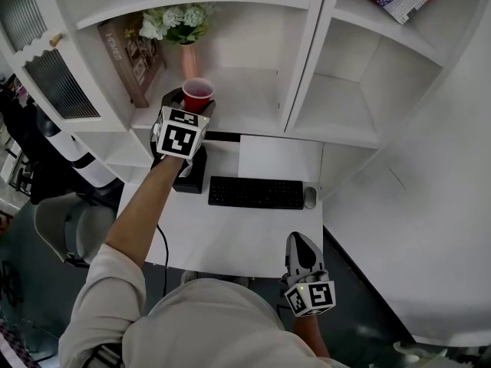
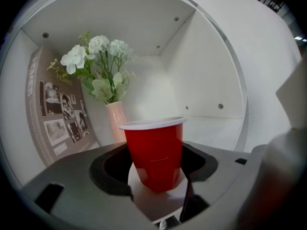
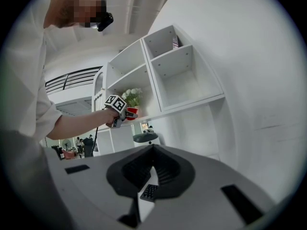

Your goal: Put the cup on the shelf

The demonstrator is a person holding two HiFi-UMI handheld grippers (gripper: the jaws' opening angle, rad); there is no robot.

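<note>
One red plastic cup (image 2: 156, 152): smooth, round, wider at top, white rim. Stands upright on white shelf (image 1: 249, 102). Left tongs (image 2: 153, 170) spread wide round cup, pads look just off its sides. Behind cup: one pink vase (image 2: 116, 121), bunch of white flowers (image 2: 98, 56), one brown book (image 2: 53, 109) with photos, leaning. Below, on white bench (image 1: 230, 240): one black keyboard (image 1: 255, 192), one grey mouse (image 1: 309, 198). Right tongs (image 3: 152, 150) closed, nothing in them, by bench's near corner.
</note>
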